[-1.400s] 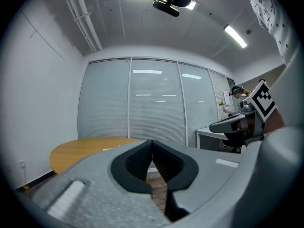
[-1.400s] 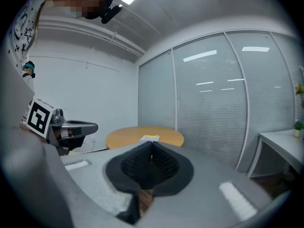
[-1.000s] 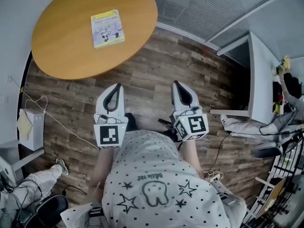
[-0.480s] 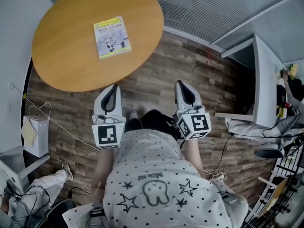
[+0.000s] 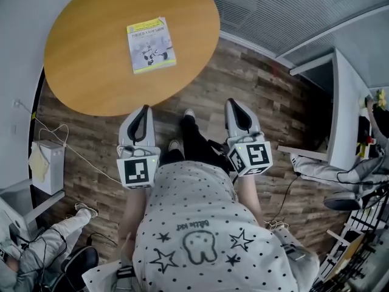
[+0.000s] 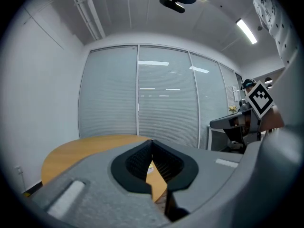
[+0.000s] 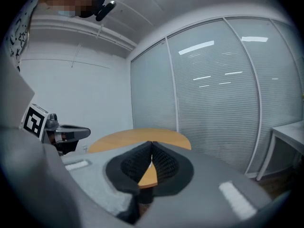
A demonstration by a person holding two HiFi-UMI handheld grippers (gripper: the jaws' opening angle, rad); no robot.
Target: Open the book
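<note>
1. The book (image 5: 151, 45) lies closed and flat, cover up, on the round wooden surface (image 5: 85, 72). It sits toward the middle, with bare wood all round it.
2. The left tool (image 5: 144, 109) is held out in front of the person, roughly level. In the head view its tip lines up with the near rim of the surface, well apart from the book.
3. In the left gripper view its two dark ribbed pads meet at the tips. It is fully closed, with nothing between them.
4. The right tool (image 5: 233, 103) is held parallel to the left one. It is over the wood-plank floor (image 5: 267, 96), off to the side of the surface and farther from the book.
5. In the right gripper view its pads also meet at the tips, closed on nothing, with the orange surface lying beyond them.
6. Each tool carries a marker cube (image 5: 137, 172) at its rear, close to the person's spotted shirt (image 5: 200, 236).
7. A glass wall with blinds (image 6: 166, 99) stands behind the surface. A white desk (image 5: 343, 114) is off to the right.
</note>
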